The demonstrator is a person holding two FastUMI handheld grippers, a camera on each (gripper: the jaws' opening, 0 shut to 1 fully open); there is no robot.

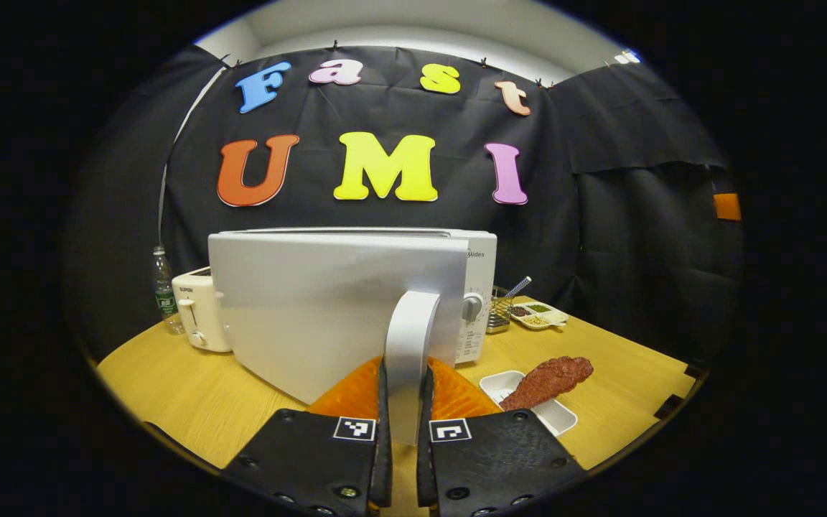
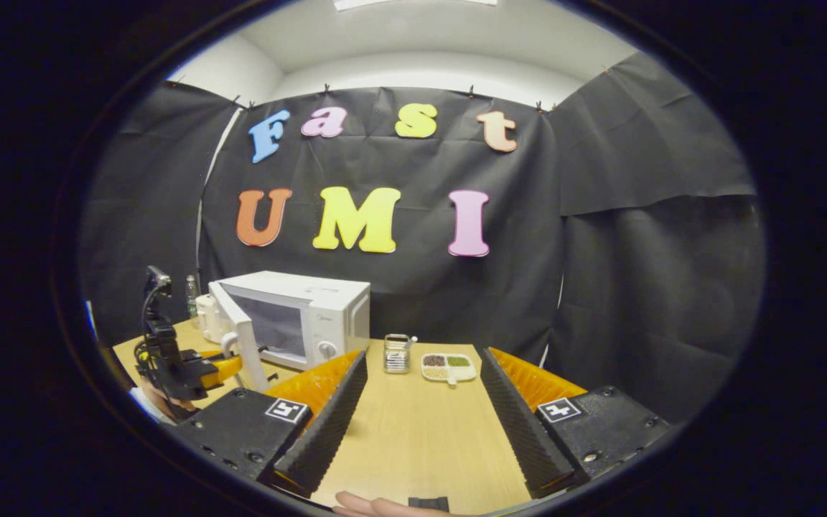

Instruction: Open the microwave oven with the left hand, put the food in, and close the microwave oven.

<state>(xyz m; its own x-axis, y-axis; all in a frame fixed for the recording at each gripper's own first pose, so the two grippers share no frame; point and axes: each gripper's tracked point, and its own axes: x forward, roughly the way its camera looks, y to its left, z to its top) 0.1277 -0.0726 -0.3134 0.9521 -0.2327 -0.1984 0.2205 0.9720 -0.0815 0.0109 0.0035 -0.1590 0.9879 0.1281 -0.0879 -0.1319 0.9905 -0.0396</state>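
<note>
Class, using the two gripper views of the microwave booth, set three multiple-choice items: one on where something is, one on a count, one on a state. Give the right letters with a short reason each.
1. Where does the toaster stand?
A. On top of the microwave
B. On the table, beside the microwave, next to the bottle
C. In the white tray

2. How many sections hold fillings in the small divided dish?
A. Three
B. One
C. Six

3. How is the microwave door?
A. Fully closed
B. Taken off
C. Swung partly open, the left gripper shut on its handle

Answers:
1 B: the left gripper view shows it on the wood between bottle and microwave.
2 A: dark, green and pale fillings show.
3 C: the right gripper view shows the door angled away from the oven, and both fingers press the handle in the left gripper view.
</note>
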